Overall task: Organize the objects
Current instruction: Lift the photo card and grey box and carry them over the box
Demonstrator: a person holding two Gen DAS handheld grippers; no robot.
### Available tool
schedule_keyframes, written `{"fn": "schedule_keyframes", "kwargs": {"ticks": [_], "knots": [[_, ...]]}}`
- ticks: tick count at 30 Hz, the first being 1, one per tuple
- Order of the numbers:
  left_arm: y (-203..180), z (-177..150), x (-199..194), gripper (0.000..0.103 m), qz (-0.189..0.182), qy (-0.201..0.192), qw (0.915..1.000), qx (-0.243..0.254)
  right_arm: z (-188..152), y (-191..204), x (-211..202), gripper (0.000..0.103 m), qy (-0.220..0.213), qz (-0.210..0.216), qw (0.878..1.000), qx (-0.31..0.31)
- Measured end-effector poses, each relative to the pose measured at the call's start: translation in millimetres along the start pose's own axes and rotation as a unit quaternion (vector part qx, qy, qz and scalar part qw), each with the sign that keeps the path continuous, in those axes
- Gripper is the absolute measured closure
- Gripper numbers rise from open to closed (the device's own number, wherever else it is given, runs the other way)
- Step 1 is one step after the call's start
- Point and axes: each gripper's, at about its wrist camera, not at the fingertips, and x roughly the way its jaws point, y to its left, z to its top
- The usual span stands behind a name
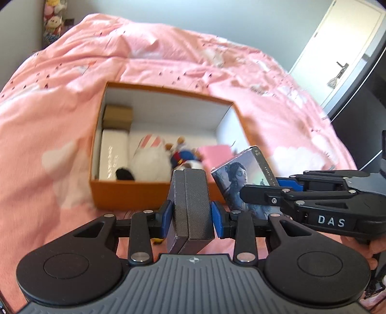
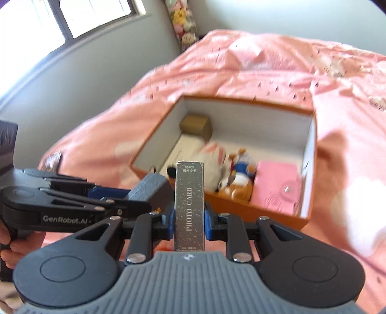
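My left gripper (image 1: 191, 212) is shut on a dark grey two-part case (image 1: 190, 193), held upright between the blue pads. My right gripper (image 2: 189, 219) is shut on a slim box lettered PHOTO CARD (image 2: 189, 193), whose illustrated face (image 1: 238, 174) shows in the left wrist view. Both grippers hover side by side over the near edge of an open orange box (image 1: 135, 193) (image 2: 253, 212) on the bed. Inside it lie a white box (image 1: 112, 152), a brown box (image 2: 195, 123), plush toys (image 2: 237, 178) and a pink pouch (image 2: 277, 183).
A rumpled pink duvet (image 1: 60, 84) covers the bed all around the orange box. Stuffed toys (image 1: 53, 21) are stacked in the far corner. A white door (image 1: 337, 60) stands at the right and a window (image 2: 72, 17) at the left. A hand (image 2: 14, 241) grips the left tool.
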Motion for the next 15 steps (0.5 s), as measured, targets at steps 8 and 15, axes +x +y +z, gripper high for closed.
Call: {"fn": "schedule_keyframes", "kwargs": {"ticks": [8,15], "knots": [[-9,51,-1,0.063,-0.017,-0.059,0.9979,0.022,42,-24,-20,0.079,-0.067,-0.028,0.997,0.014],[7,92,46,0.063,-0.038,-0.057,0.9976,-0.006,79,-75,6,0.079,-0.093,-0.069,0.991,0.071]]}}
